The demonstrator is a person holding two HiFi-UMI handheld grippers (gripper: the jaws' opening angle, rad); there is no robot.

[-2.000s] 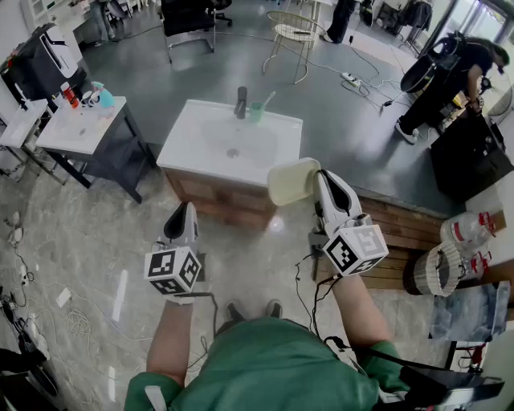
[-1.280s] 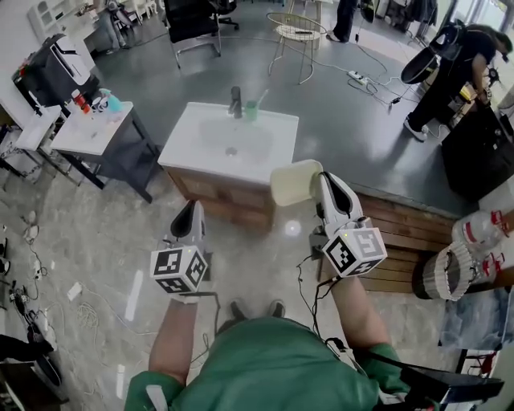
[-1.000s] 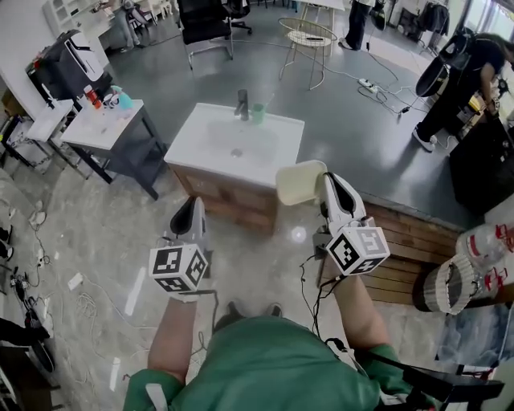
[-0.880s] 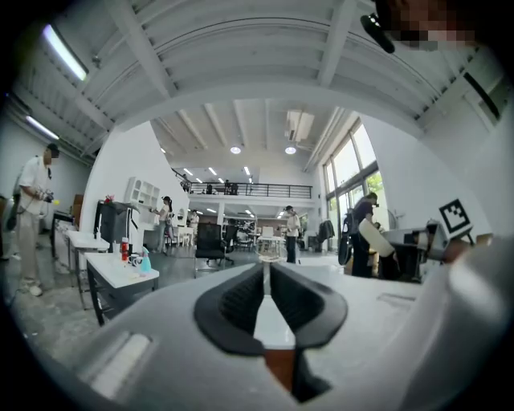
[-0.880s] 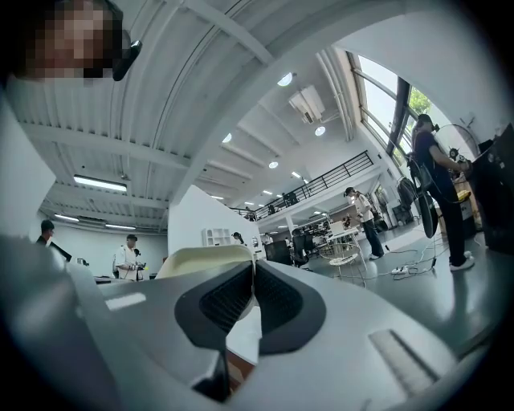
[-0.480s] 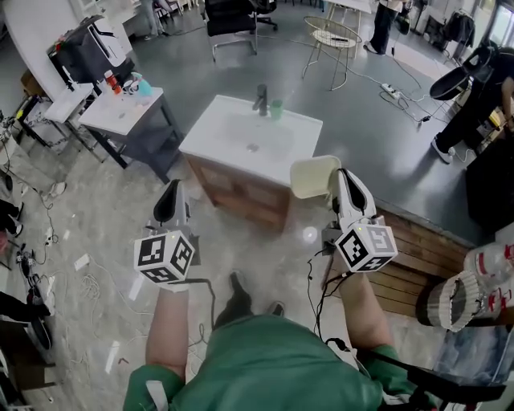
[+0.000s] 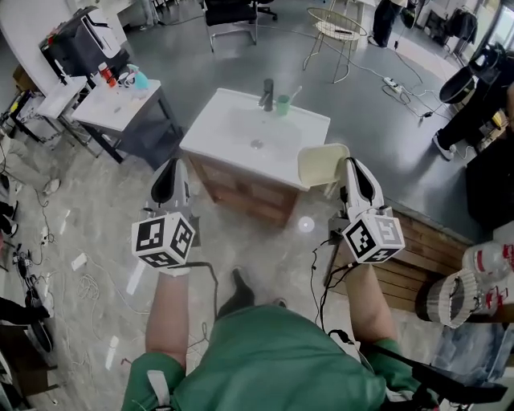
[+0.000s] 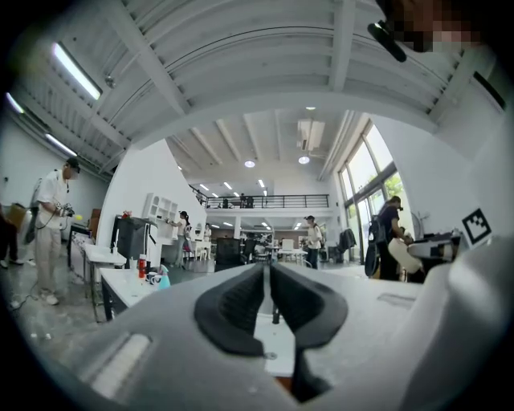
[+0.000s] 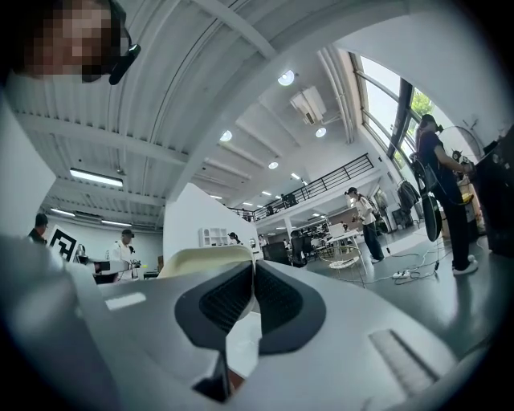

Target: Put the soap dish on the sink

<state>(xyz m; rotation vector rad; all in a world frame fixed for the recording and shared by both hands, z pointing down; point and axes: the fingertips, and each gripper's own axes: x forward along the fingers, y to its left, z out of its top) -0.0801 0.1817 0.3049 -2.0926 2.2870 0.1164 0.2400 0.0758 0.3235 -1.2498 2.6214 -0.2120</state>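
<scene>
R gripper clamps soap dish, rim part-hidden by jaws | L gripper closed, empty | sink ahead

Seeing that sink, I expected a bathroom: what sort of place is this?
Probably an open workshop or lab hall: a freestanding sink on bare floor, an office chair and loose cables behind it.
</scene>
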